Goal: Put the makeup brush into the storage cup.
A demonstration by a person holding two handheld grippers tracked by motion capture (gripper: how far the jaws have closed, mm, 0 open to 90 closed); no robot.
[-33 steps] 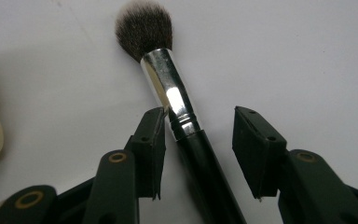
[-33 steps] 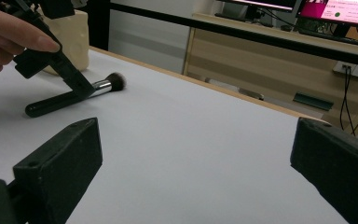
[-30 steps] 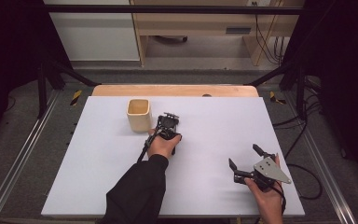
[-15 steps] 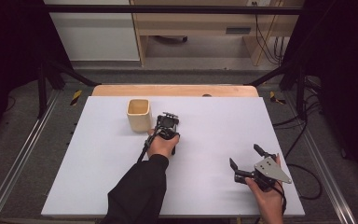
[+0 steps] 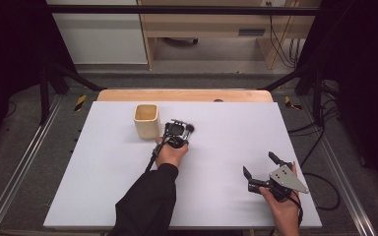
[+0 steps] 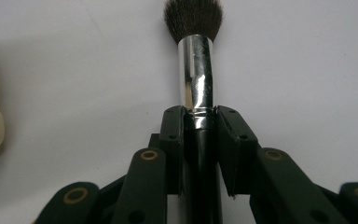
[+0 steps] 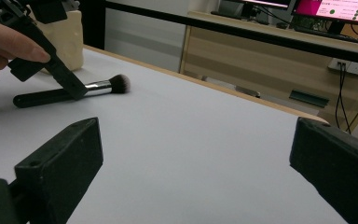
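Observation:
A makeup brush [image 6: 195,70] with dark bristles, a silver ferrule and a black handle lies flat on the white table [image 5: 236,128]. My left gripper [image 6: 199,116] is shut on it where the ferrule meets the handle. From above, that gripper [image 5: 177,132] sits just right of a cream cup [image 5: 146,120], and the brush head [image 5: 190,128] pokes out to the right. In the right gripper view the brush [image 7: 100,86] rests on the table under the left gripper [image 7: 51,60]. My right gripper [image 5: 261,165] stands open near the table's front right, holding nothing.
The cream cup [image 7: 70,32] stands upright close to the left hand. A wooden strip [image 5: 184,95] runs along the table's far edge. Metal rails [image 5: 24,162] flank the table, and a desk with cables [image 7: 307,56] stands beyond it.

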